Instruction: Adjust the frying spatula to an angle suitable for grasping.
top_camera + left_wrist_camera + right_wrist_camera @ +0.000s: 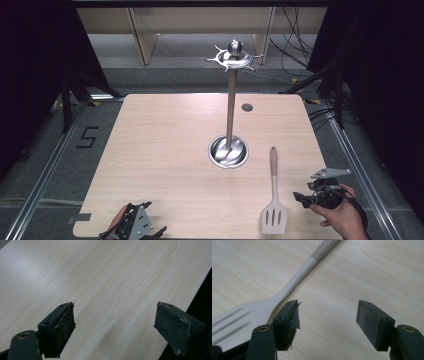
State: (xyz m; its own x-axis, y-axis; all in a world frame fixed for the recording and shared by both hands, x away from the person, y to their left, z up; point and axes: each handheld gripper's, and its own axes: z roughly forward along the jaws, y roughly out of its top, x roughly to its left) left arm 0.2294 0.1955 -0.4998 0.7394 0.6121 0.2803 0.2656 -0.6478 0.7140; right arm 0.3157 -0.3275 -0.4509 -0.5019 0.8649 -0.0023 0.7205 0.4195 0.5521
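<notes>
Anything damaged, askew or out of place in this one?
The pad on one jaw of the right gripper looks torn, a ragged flap peeling at its tip. Otherwise the spatula lies flat and the utensil stand is upright.

The high view looks down over the table [165, 150]; both gripper views skim close above its wood.
</notes>
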